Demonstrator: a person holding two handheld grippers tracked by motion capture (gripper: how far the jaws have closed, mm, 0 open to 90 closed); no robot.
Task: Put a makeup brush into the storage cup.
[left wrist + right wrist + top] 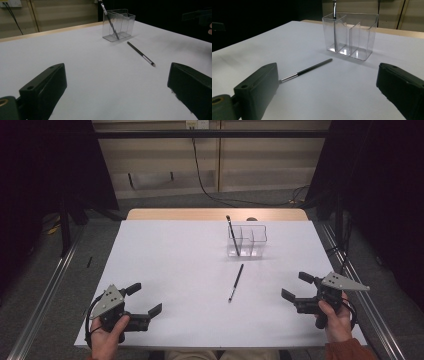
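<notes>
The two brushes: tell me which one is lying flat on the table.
The brush on the bare white table, in front of the clear holder, lies flat. The other brush stands tilted in the holder's left compartment.

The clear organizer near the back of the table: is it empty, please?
Not empty. The clear organizer holds one dark brush leaning in its left compartment; the other compartments look empty. A second brush lies on the table.
</notes>
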